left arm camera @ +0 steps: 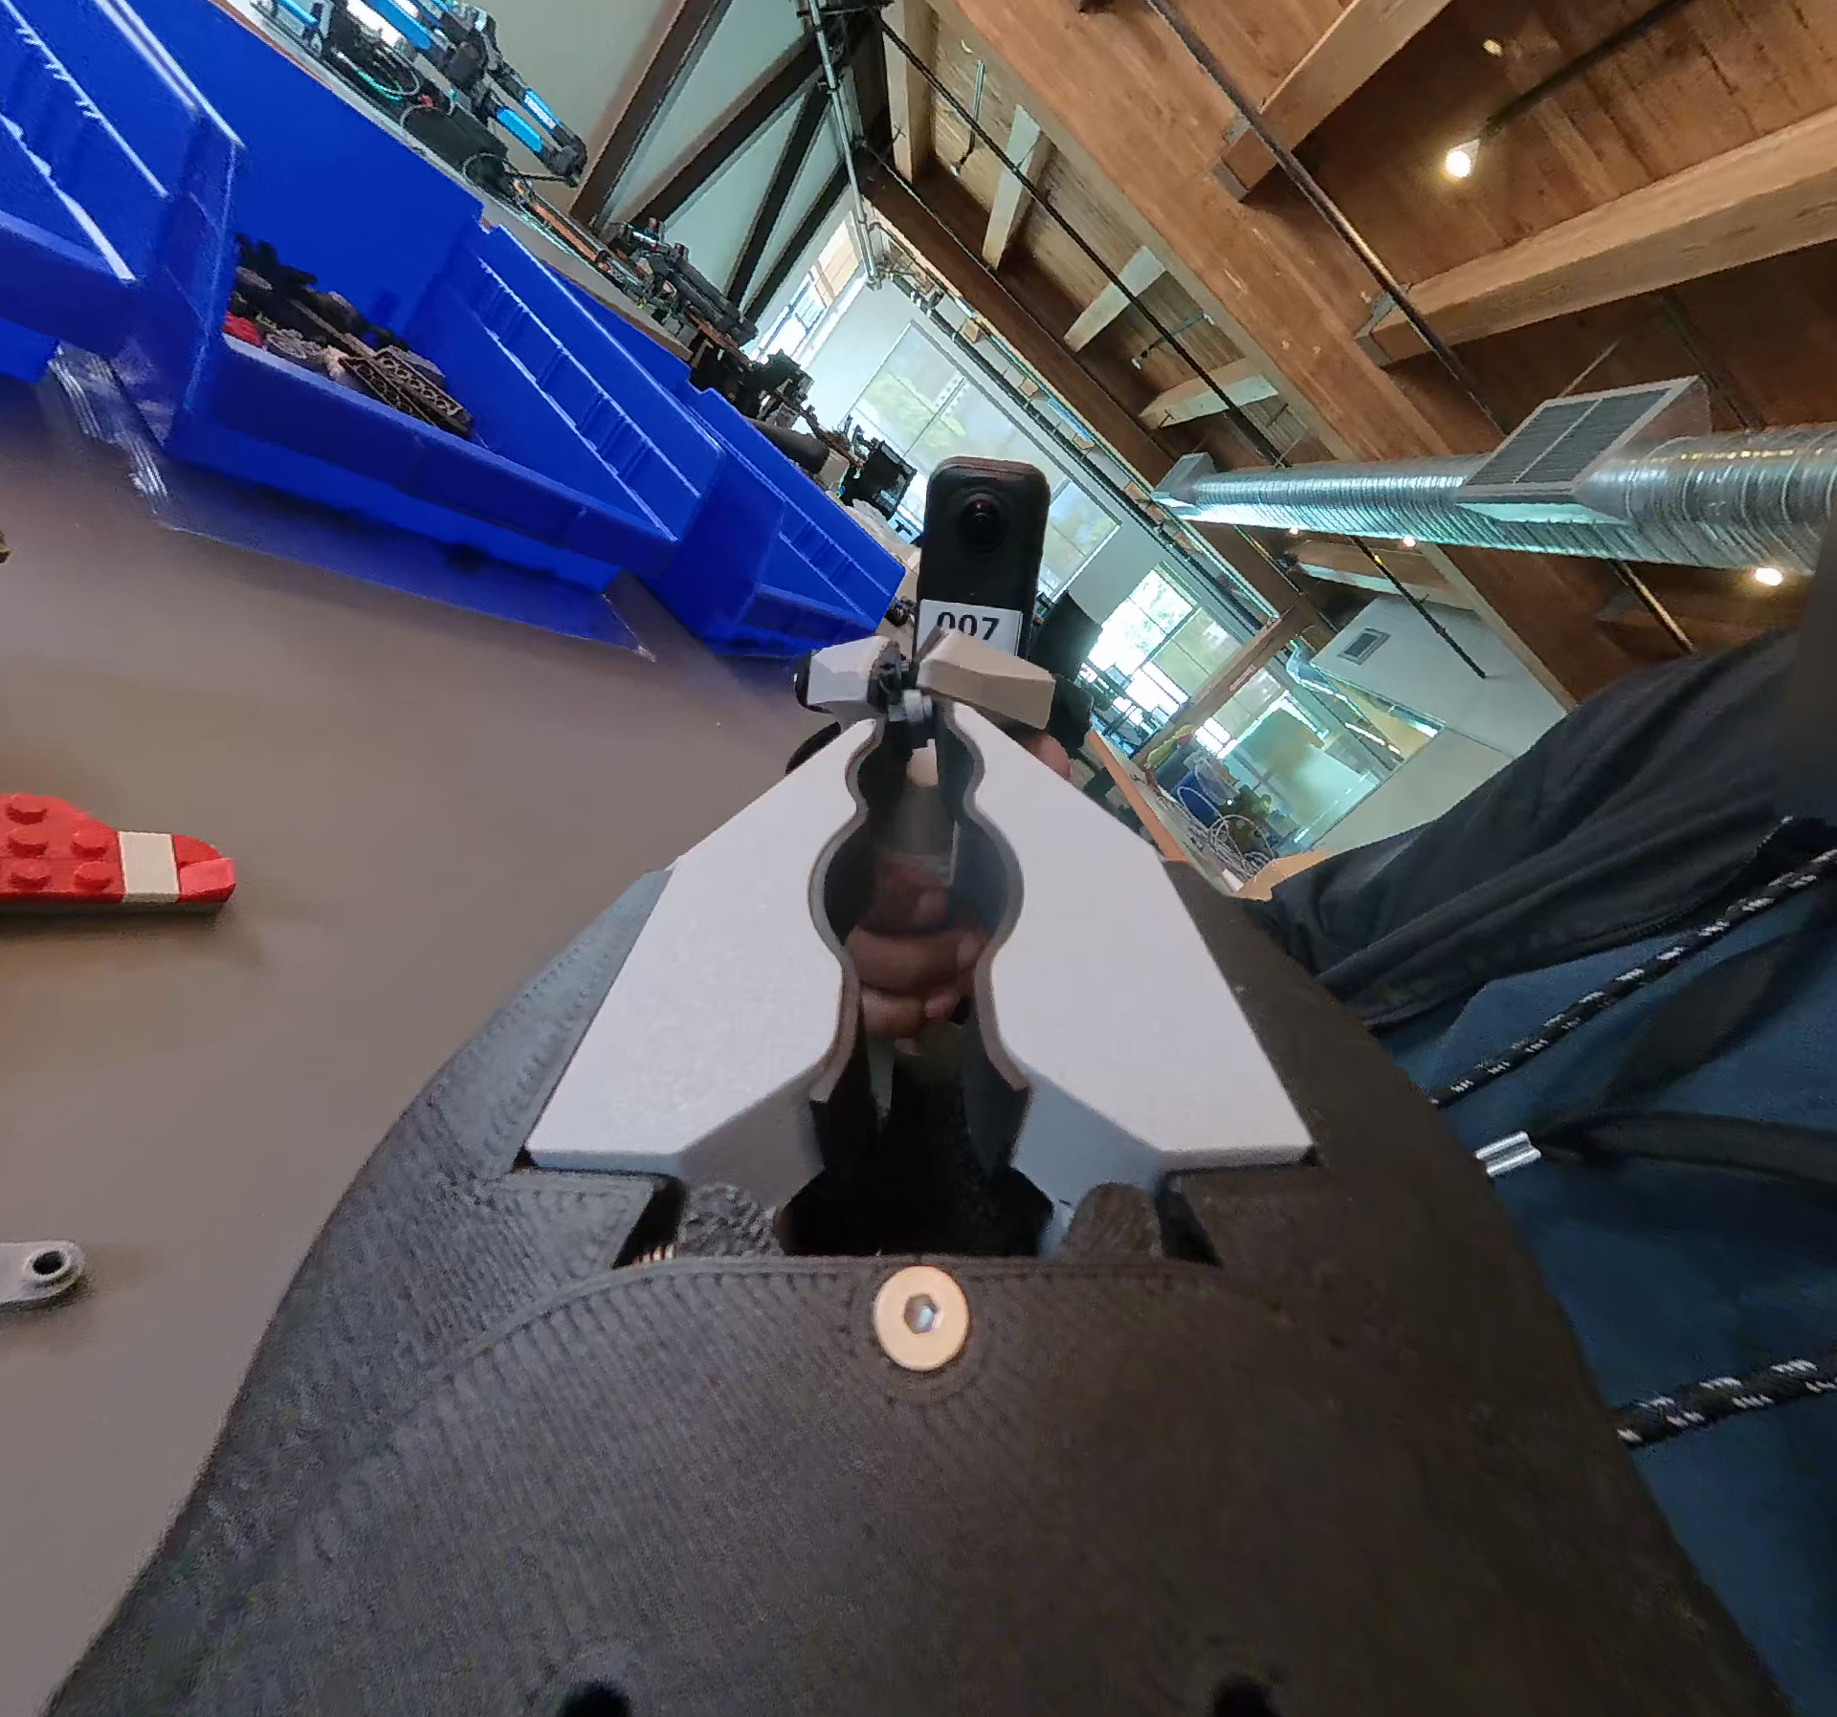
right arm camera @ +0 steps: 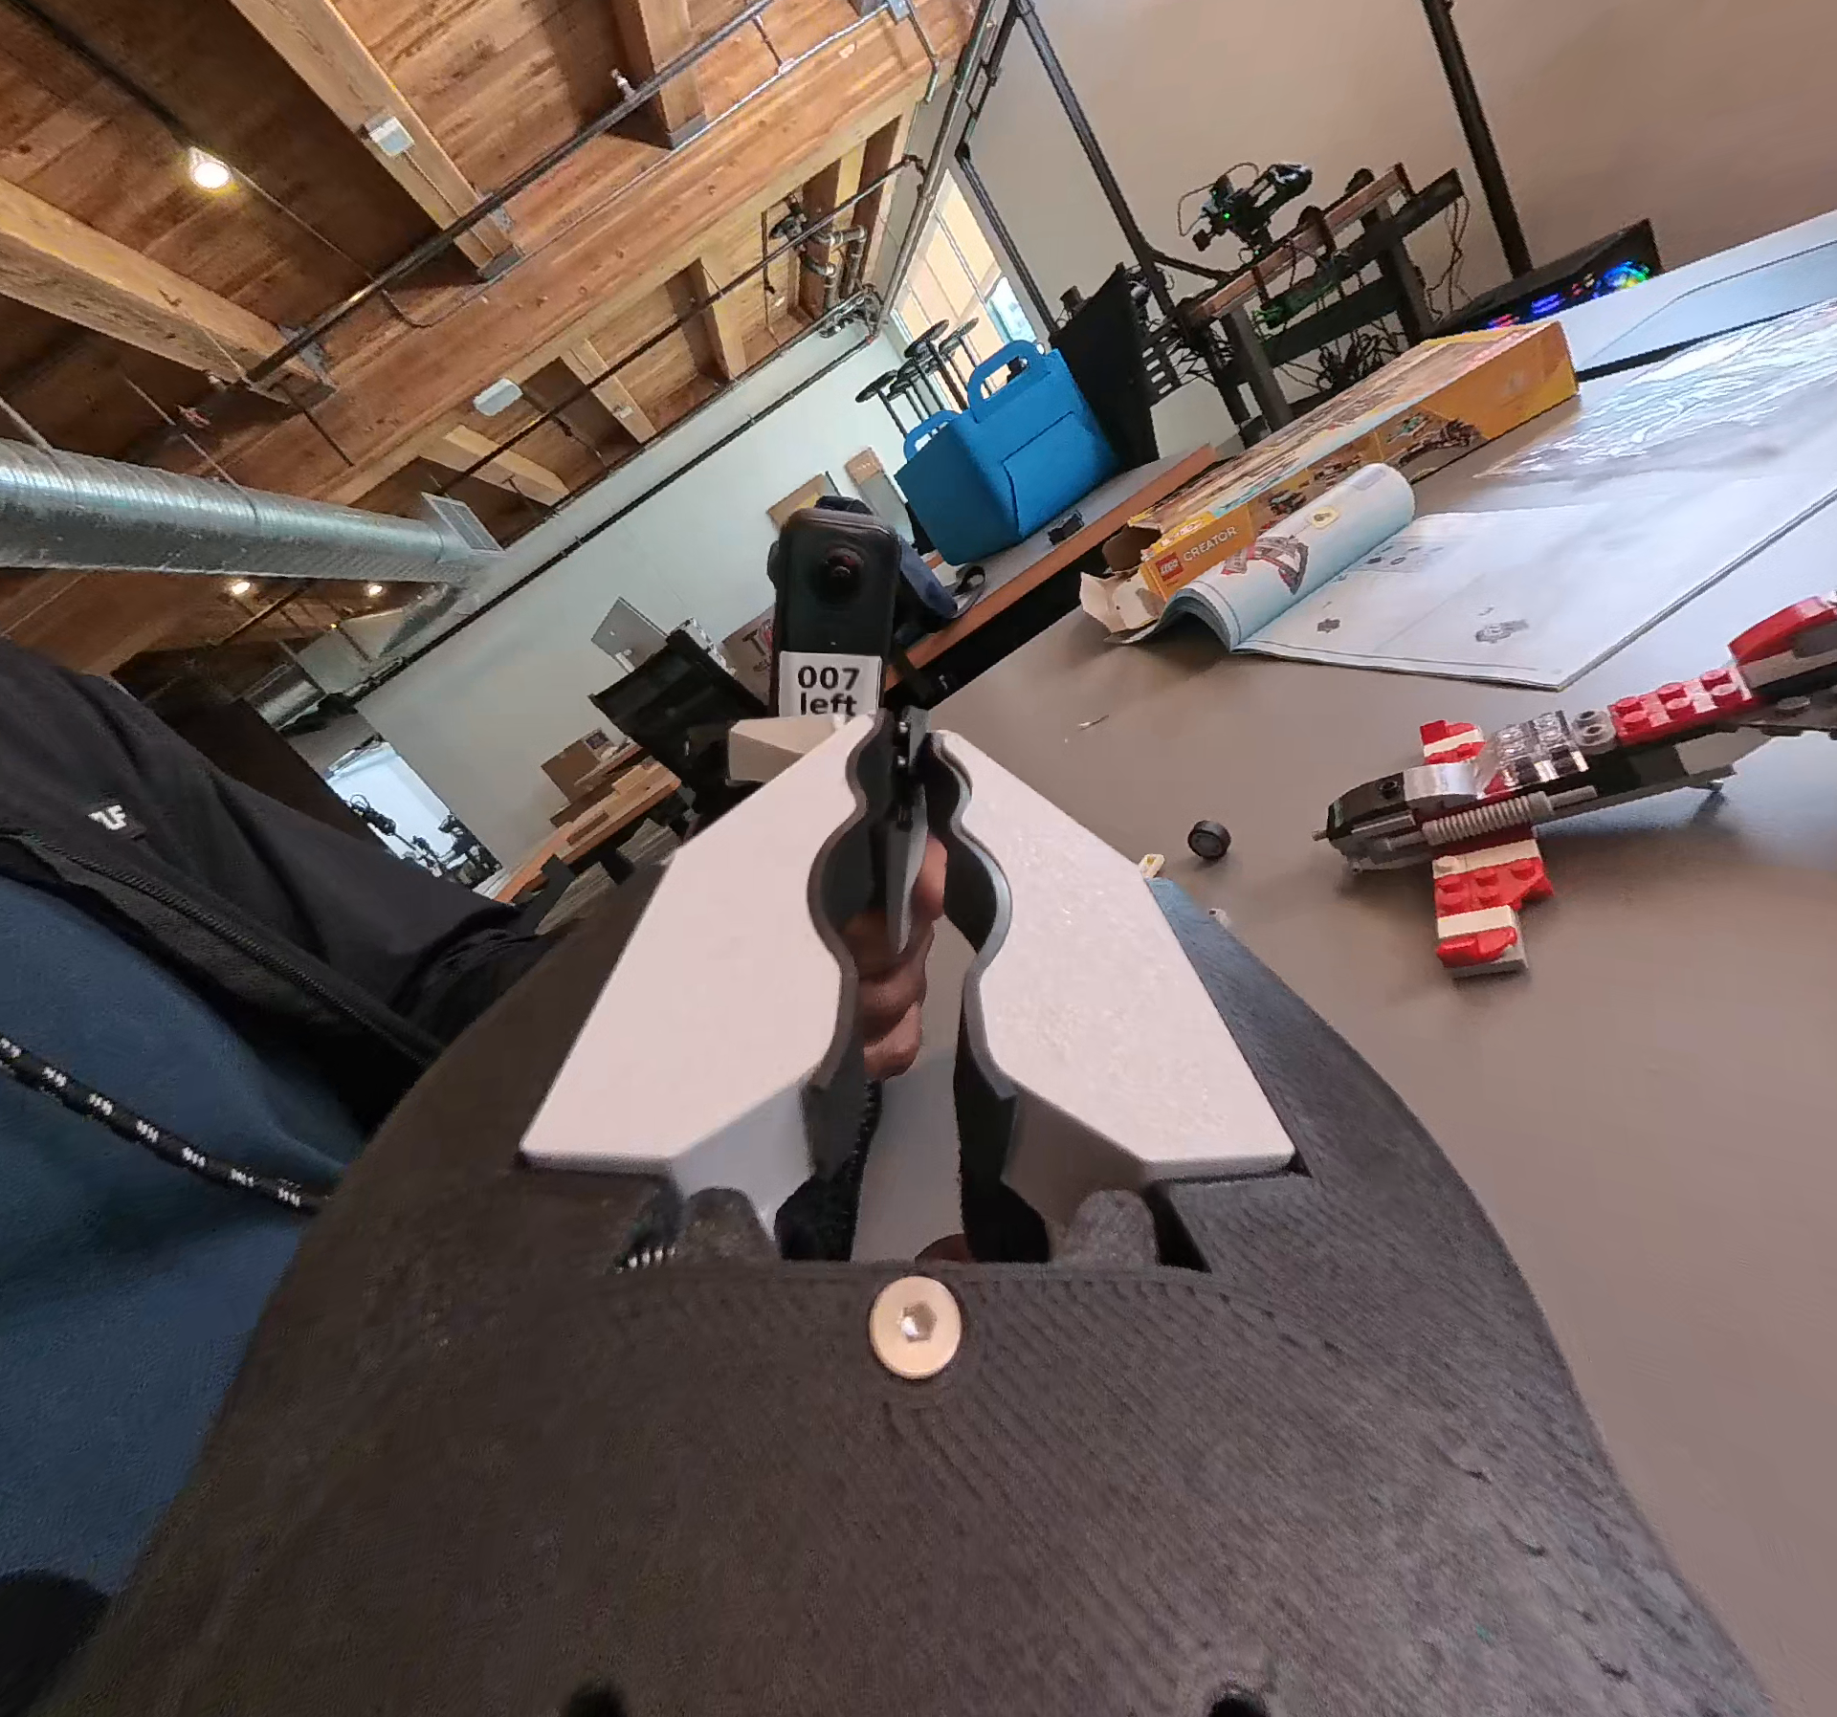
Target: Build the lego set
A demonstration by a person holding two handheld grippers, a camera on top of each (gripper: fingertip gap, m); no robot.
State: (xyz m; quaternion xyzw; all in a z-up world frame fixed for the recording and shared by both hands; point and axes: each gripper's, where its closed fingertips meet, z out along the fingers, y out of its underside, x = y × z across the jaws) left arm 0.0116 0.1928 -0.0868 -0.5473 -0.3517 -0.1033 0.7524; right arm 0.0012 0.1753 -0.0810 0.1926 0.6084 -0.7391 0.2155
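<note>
My left gripper (left arm camera: 910, 740) and right gripper (right arm camera: 907, 737) face each other tip to tip above the grey table (left arm camera: 398, 775). A small black and grey lego piece (left arm camera: 900, 687) sits where the tips meet, and both pairs of jaws are closed on it. It shows as a thin dark part (right arm camera: 907, 755) in the right wrist view. The right gripper (left arm camera: 905, 680) shows beyond my left fingertips. A partly built red, white and grey lego plane (right arm camera: 1491, 805) lies on the table to the right; one red and white wing (left arm camera: 99, 859) shows in the left wrist view.
Blue bins (left arm camera: 557, 477) holding loose lego parts (left arm camera: 398, 367) stand at the far left. A small black wheel (right arm camera: 1208, 839), an open instruction booklet (right arm camera: 1441, 596) and the yellow set box (right arm camera: 1392, 437) lie on the table. A grey piece (left arm camera: 40, 1272) lies near. A person's dark jacket (left arm camera: 1590, 874) is close. The grippers are tip to tip, or close to it.
</note>
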